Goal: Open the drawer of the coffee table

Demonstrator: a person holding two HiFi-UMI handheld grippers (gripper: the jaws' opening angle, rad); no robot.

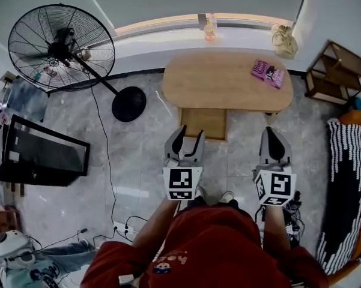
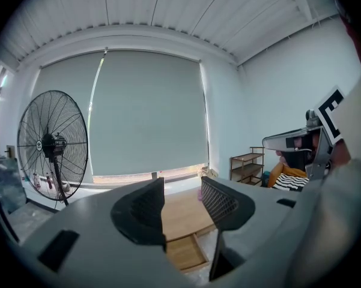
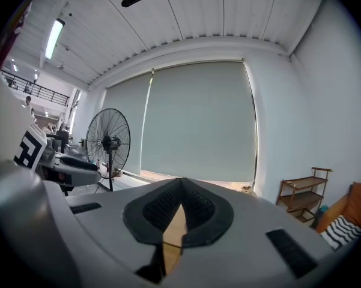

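Left gripper (image 1: 189, 138): jaws spread wide, nothing between them, touching nothing. Right gripper (image 1: 271, 138): jaws pressed together at the tips, holding nothing. Directly ahead of the left gripper, the drawer (image 1: 203, 123) stands pulled out from under the near edge of the coffee table (image 1: 222, 83). A pink book (image 1: 268, 73) lies on the table's right end; its cover print is unreadable

Overhead and level; shared coffee table (image 1: 222, 83)
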